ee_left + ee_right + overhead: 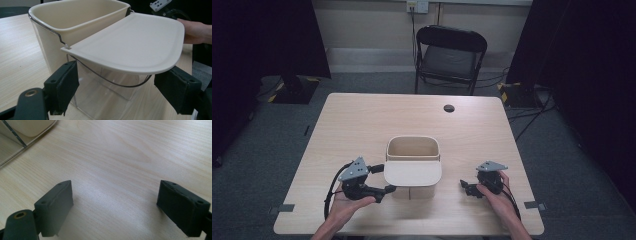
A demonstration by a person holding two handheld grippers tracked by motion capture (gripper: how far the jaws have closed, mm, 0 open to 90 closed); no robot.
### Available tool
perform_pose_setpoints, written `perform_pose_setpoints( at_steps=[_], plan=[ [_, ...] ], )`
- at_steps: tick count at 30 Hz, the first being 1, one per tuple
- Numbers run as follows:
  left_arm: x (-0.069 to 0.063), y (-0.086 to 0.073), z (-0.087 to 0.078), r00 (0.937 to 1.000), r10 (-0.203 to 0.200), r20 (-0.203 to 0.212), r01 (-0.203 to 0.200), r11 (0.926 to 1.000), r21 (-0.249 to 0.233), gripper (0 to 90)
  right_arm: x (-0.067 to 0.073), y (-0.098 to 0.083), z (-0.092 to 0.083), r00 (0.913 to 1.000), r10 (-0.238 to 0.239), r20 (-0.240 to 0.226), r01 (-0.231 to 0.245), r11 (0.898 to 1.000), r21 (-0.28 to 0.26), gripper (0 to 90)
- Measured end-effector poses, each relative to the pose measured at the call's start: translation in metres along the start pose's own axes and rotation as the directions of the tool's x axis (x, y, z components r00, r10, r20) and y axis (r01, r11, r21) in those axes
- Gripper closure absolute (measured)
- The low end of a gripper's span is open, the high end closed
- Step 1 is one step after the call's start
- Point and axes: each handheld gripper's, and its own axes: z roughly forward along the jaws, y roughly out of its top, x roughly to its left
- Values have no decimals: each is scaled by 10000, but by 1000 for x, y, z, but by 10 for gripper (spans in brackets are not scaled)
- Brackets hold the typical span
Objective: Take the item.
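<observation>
The cream bin [413, 150] stands upright near the middle of the table [362, 120], toward my side, its mouth facing up and its long axis running left to right across me. Its flat lid [413, 173] is swung open and juts out level toward me, over a clear lower part with a thin wire bail. The cream tub looks empty as far as I can see in. My left gripper [379, 179] sits just beside the bin — jaws spread wide, one at either side below the lid [130, 42], gripping nothing. My right gripper [466, 186] rests well apart to the right — jaws parted over bare wood.
</observation>
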Motion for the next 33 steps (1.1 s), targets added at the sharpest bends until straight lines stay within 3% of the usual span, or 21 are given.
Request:
perform_pose_setpoints(
  at_steps=[22, 33],
  plan=[
    [1, 2, -2, 9999, -74, -107, 71, 9996, -275, 199, 0, 0, 0, 10000, 0, -2, 0, 10000, -1, 126],
    [1, 4, -2, 9998, -67, -166, 64, 9998, -172, 187, 0, 0, 0, 10000, 0, -1, 0, 10000, 0, 126]
  ],
)
